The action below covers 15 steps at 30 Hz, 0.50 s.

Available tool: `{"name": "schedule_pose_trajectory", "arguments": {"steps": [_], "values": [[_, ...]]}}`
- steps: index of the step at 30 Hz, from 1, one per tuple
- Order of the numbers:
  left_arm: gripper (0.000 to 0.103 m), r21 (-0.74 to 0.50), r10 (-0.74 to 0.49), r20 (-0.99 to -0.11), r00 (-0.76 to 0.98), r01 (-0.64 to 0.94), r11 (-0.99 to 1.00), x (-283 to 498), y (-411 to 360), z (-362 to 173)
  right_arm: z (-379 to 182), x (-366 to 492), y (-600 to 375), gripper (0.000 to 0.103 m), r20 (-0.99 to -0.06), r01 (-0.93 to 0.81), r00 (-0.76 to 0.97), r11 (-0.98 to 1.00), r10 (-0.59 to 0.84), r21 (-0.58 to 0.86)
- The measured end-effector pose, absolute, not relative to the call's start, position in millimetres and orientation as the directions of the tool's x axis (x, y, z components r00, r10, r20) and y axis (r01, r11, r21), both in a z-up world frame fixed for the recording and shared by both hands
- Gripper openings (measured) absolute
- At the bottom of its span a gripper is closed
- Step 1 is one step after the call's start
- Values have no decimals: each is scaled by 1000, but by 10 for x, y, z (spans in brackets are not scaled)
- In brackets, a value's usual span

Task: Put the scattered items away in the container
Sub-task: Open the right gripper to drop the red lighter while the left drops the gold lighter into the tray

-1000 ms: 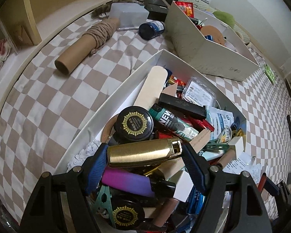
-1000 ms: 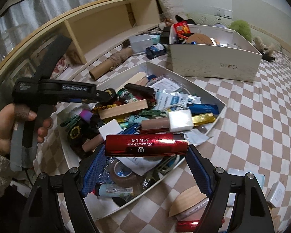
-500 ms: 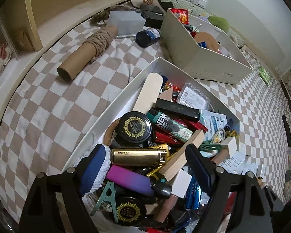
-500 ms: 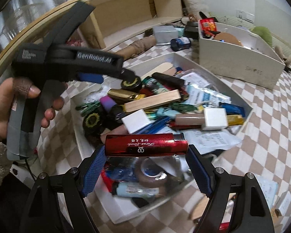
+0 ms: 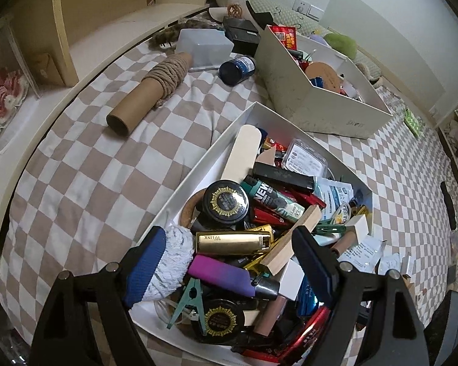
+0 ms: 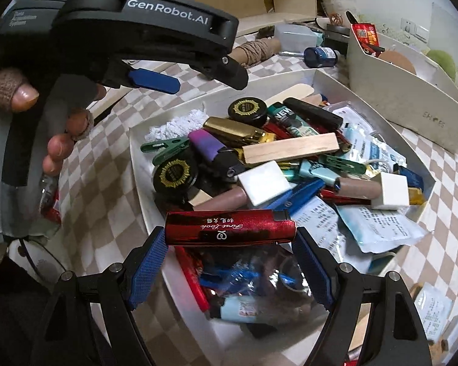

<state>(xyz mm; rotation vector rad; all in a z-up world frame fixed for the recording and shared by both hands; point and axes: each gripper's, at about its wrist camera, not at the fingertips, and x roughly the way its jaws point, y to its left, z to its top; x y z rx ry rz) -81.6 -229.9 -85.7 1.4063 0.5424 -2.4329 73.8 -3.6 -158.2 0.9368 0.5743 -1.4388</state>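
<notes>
A checkered cloth (image 5: 85,183) covers the surface. On its far left lies a cardboard tube (image 5: 149,91) wound with twine. Nearer the middle sits a shallow white tray (image 5: 210,155), crammed with small items. The left gripper (image 5: 229,262) hovers over the tray's near end with its jaws apart and nothing between them. Just ahead of its fingertips a gold lighter (image 5: 233,243) lies flat in the pile, beside a purple lighter (image 5: 221,274) and a wooden block (image 5: 291,241). A black round tin (image 5: 227,202) rests just beyond. To the right, behind the tray, stands a taller white box (image 5: 314,97), also full. From the right wrist view, the right gripper (image 6: 230,241) has its jaws clamped on the ends of a red lighter (image 6: 229,228), held crosswise above the tray's near edge.
</notes>
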Motion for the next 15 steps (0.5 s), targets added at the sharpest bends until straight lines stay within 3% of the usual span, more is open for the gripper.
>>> {"name": "schedule_pose_trajectory", "arguments": {"steps": [10, 12, 15], "values": [[85, -179, -48, -868, -494, 400, -899, -794, -2276, -840, -1589, 784, -58, 84, -803, 964, 108, -137, -587, 230], [85, -179, -46, -866, -497, 395, -901, -789, -2268, -832, -1583, 749, -39, 99, -797, 957, 108, -155, -594, 245], [85, -174, -49, -865, -499, 392, -903, -783, -2255, -823, -1549, 698, 13, 101, -788, 953, 95, -175, -608, 249]]}}
